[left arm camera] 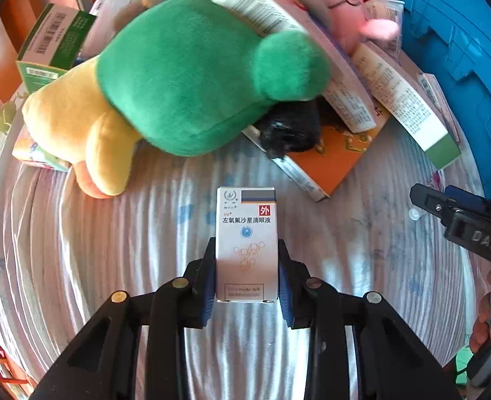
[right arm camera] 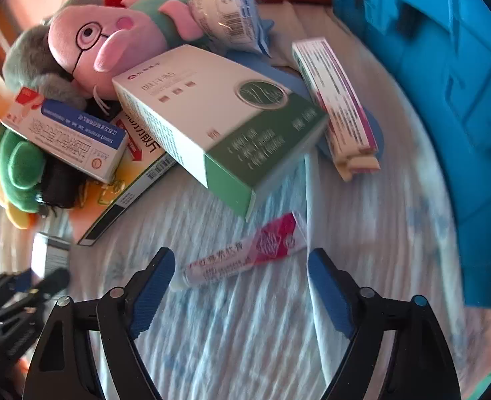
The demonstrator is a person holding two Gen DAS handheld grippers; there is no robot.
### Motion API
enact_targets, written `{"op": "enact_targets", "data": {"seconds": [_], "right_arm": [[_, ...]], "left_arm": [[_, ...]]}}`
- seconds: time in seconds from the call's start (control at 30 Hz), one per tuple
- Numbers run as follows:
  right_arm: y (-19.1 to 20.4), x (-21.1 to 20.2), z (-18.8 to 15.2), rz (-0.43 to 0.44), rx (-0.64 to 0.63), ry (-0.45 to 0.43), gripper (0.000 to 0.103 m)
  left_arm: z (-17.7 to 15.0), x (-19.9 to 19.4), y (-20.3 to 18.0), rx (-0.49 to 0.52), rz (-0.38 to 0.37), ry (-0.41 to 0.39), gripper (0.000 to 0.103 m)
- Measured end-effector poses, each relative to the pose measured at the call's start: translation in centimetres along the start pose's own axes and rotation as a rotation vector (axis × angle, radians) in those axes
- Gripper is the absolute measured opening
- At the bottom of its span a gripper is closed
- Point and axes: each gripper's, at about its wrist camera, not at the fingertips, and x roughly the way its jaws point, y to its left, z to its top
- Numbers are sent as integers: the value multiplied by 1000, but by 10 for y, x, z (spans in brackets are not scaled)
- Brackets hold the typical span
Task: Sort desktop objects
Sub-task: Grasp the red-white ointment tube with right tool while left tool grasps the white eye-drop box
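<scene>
My left gripper (left arm camera: pixel 246 246) is shut on a small white eye-drop box (left arm camera: pixel 246 230), held upright between the blue pads over the striped cloth. My right gripper (right arm camera: pixel 242 260) is open, its fingers on either side of a pink and white ointment tube (right arm camera: pixel 245 253) that lies on the cloth. The right gripper also shows at the right edge of the left wrist view (left arm camera: pixel 458 213). A pile of medicine boxes and plush toys lies beyond both grippers.
A green and yellow plush (left arm camera: pixel 178 76), a pink pig plush (right arm camera: pixel 112 46), a white and green box (right arm camera: pixel 218 126), an orange box (left arm camera: pixel 332 156) and a purple-striped box (right arm camera: pixel 338 106) crowd the far side. A blue plastic crate (right arm camera: pixel 445 83) stands on the right.
</scene>
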Motion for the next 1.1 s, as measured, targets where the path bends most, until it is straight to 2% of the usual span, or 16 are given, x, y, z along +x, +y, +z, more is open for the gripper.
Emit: {"op": "enact_targets", "data": {"seconds": [0.07,0.13,0.17,0.3,0.47,0.57,0.63,0.77,0.93,1.1], "right_arm": [[12,1,0,-55,-61,-7,58],[21,-2,-2,-53,-113,-14,46],[23,-4,-5,-43,-133,-10,44],[19,-13,-18,-26,-169,5,42],[9,-20,-20,-6,-140,11,44],[12,-21,-19,-28,-141,-3,45],[16,-22,-18,-38,-154,-14,41],[24,-25,-15,-27,-178,-25,19],[27,-38,-22,8,-182,-22,17],[28,-65,-23,46,-188,-56,17]], "left_arm": [[0,-1,3,-6,-4,-7,30],[-1,-3,4,-11,-4,-13,30],[-2,-3,4,-10,-8,-15,30],[-2,-5,2,-4,-16,-23,30],[-2,-7,-3,2,-6,-35,31],[-3,-9,-7,12,-2,-42,31],[-4,-10,-9,16,1,-43,31],[-7,-15,-12,12,-3,-42,30],[-6,-32,-15,14,5,-70,30],[0,-59,-21,24,21,-133,30]]}}
